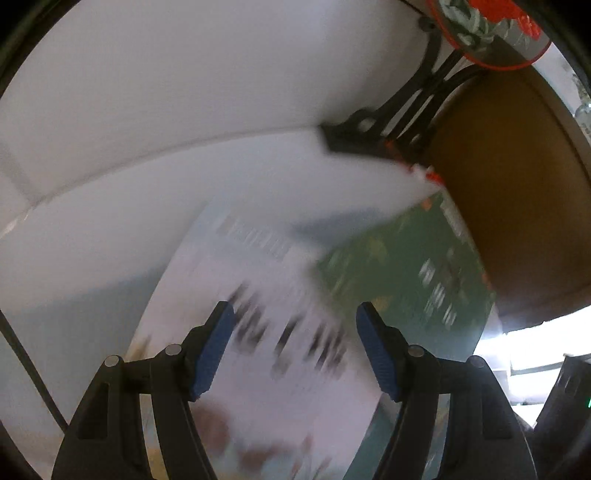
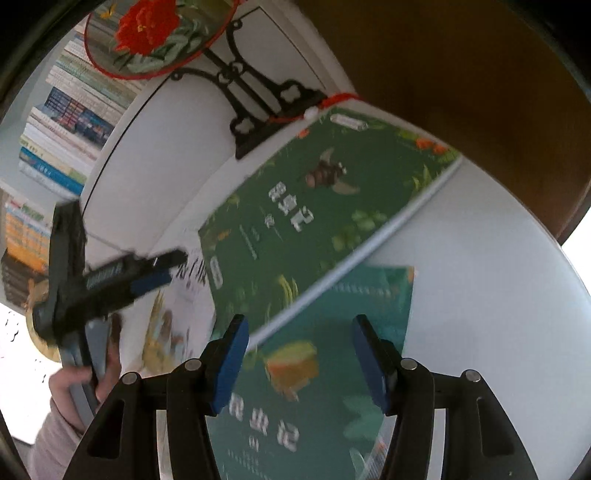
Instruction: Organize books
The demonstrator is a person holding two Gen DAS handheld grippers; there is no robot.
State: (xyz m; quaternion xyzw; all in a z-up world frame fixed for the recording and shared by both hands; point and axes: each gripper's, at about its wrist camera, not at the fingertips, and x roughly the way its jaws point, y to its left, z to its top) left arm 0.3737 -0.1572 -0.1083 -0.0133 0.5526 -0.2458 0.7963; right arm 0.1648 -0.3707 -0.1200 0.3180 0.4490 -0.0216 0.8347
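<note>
Three books lie overlapping on a white surface [image 2: 480, 258]. A dark green book with an insect on its cover [image 2: 314, 206] rests partly over a teal book [image 2: 332, 369] and beside a white book [image 2: 184, 306]. My right gripper [image 2: 300, 332] hovers open above the teal book, with nothing between its blue pads. My left gripper [image 1: 295, 332] is open too, above the blurred white book [image 1: 266, 332], with the green book [image 1: 406, 266] to its right. In the right wrist view the left gripper [image 2: 173, 260] reaches in from the left over the white book, held by a hand [image 2: 74, 376].
A round red-rimmed fan ornament [image 2: 155, 33] stands on a black stand [image 2: 251, 99] behind the books. A brown wooden panel [image 2: 461, 92] borders the surface on the right. Rows of shelved books [image 2: 66, 122] fill the far left.
</note>
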